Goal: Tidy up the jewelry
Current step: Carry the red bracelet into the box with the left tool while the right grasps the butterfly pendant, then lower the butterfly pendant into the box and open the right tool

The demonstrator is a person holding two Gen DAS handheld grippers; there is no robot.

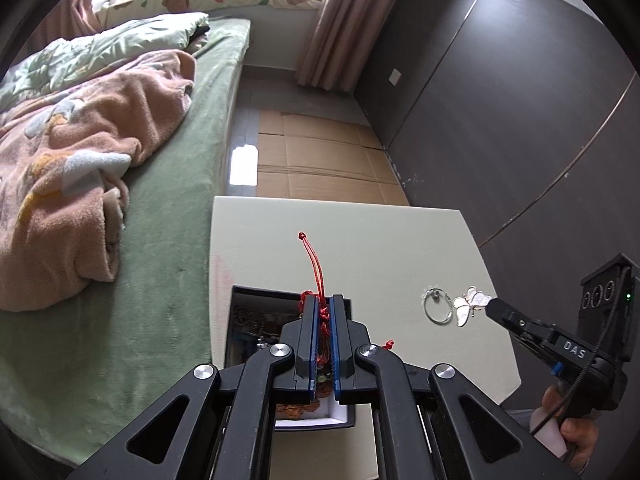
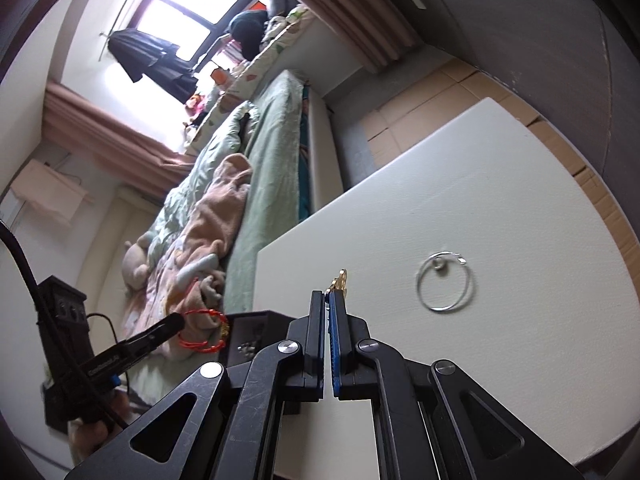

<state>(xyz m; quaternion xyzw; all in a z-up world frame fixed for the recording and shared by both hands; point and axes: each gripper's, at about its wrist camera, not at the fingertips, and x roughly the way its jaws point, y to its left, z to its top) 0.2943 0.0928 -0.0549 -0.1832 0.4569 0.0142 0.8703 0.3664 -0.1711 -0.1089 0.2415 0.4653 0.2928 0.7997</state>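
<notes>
Soft daylight, blown-out window point(image 2: 176, 12), floor glare, fisheye-curved dark edges

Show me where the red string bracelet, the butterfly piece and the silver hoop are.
red string bracelet point(image 1: 325, 314): left wrist view, knotted part between the fingers.
butterfly piece point(image 1: 466, 309): left wrist view, lower white wing.
silver hoop point(image 2: 421, 294): right wrist view, left side of the ring.
</notes>
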